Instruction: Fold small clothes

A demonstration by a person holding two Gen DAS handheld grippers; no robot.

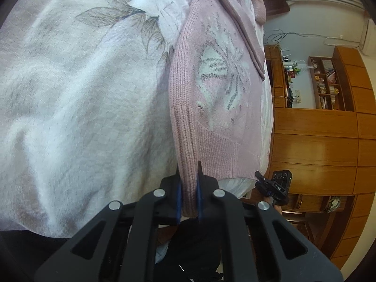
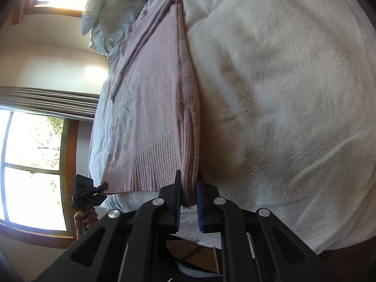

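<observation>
**Both tongs pinch the sweater's hem corners at the bed's edge**

Here the pale pink knitted sweater with a white flower motif [image 1: 218,89] lies spread flat on the bed, its ribbed hem toward the near edge. The left tongs [image 1: 188,188] are closed on the ribbed edge at one bottom corner, the knit squeezed between the blue pads. The right tongs [image 2: 189,188] grip the opposite bottom corner the same way, jaws narrowed onto a thick bunch of ribbing. Holding both corners at once looks like preparation for a fold: lifting the hem evenly would keep the cloth square as it is carried toward the collar. Each wrist view shows the other tool off to the side, held in a hand beyond the hem.

The bed is covered by a white fleecy blanket printed with grey-leaved flowers [image 1: 89,89], soft and rumpled, so the sweater may drag on it. A pale green satin pillow [image 2: 115,16] sits near the collar end. Around stand orange wooden cabinets and shelves [image 1: 329,129], and bright windows with a wooden frame [image 2: 35,152].
</observation>
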